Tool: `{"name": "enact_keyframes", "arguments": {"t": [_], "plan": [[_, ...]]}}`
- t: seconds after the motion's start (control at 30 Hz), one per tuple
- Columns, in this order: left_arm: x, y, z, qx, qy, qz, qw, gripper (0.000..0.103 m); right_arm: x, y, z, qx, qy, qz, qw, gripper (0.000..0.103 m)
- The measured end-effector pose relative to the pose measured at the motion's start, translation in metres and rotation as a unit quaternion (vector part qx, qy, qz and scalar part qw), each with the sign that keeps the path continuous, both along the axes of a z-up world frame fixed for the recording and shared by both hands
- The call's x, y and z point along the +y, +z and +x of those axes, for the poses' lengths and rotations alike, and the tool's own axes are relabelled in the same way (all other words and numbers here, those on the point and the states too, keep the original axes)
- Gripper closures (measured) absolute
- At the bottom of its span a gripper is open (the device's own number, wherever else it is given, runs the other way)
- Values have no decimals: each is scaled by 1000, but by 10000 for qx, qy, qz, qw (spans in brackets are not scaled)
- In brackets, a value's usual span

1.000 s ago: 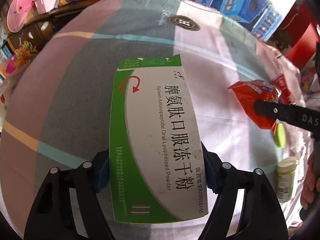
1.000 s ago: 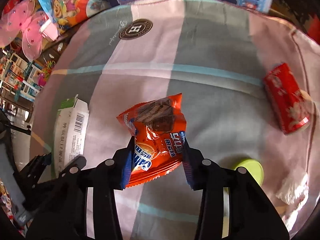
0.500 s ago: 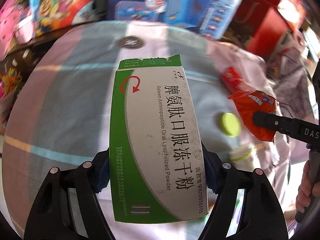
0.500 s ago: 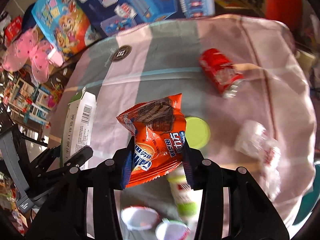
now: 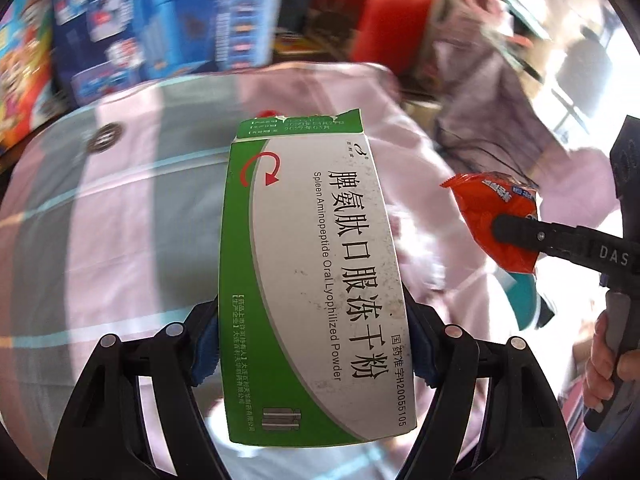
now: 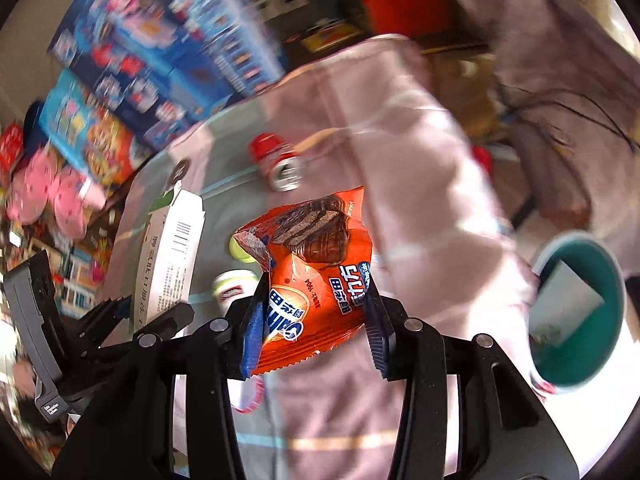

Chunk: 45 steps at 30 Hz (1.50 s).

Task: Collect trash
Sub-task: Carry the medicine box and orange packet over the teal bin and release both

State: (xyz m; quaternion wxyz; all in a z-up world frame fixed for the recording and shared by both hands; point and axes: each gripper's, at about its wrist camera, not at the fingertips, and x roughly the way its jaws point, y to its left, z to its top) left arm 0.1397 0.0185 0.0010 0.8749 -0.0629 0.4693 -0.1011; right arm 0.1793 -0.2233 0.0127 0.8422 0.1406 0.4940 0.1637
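1. Looks like the carry step to me: both claws are loaded and up off the pink-and-grey striped bedspread (image 6: 352, 412), so the pickups are done and what's left is the drop-off.

2. The left gripper (image 5: 316, 340) is spread wide, pads clamped on the long sides of a flat green-and-white cardboard medicine box (image 5: 308, 280) that fills the middle of the left wrist view.

3. The right gripper (image 6: 316, 320) is about half closed, pinching a crinkly orange foil snack wrapper (image 6: 312, 276) at centre frame in its own view. From the left camera the same wrapper sits at mid right.

4. A round teal bin with a white rim (image 6: 580, 312) sits at the right edge of the right wrist view, beside the bed. My guess is that's the target, so next move: swing both loads over its mouth and let go.

5. Still on the bedspread: a red drink can (image 6: 278, 164) at upper centre, plus a lime-green round lid (image 6: 240, 250) and a small white pot (image 6: 232, 286) just behind the wrapper.
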Motion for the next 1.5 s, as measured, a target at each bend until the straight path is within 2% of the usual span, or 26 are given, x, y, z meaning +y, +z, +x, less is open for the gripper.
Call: {"name": "enact_keyframes", "arguments": {"t": [0.23, 0.47, 0.63, 0.93, 1.27, 1.4, 1.5], "plan": [[-102, 11, 3, -15, -971, 53, 9953, 28, -111, -2, -37, -76, -984, 227, 9949, 62], [-198, 8, 5, 85, -1802, 159, 9835, 28, -208, -14, -74, -133, -1853, 223, 9823, 62], [-257, -2, 8, 258, -2273, 245, 9732, 28, -257, -32, -90, 0, -2278, 360, 9730, 61], [-333, -34, 19, 632, -2805, 505, 9564, 28, -305, -61, -95, 212, -2645, 564, 9625, 61], [-381, -79, 48, 1122, -3078, 543, 9432, 28, -327, -86, -78, 535, -2819, 545, 9564, 61], [-394, -96, 63, 1300, -3069, 569, 9411, 27, -330, -93, -69, 635, -2850, 540, 9549, 61], [-395, -106, 73, 1454, -2955, 536, 9427, 19, -328, -97, -64, 681, -2837, 521, 9551, 61]]}}
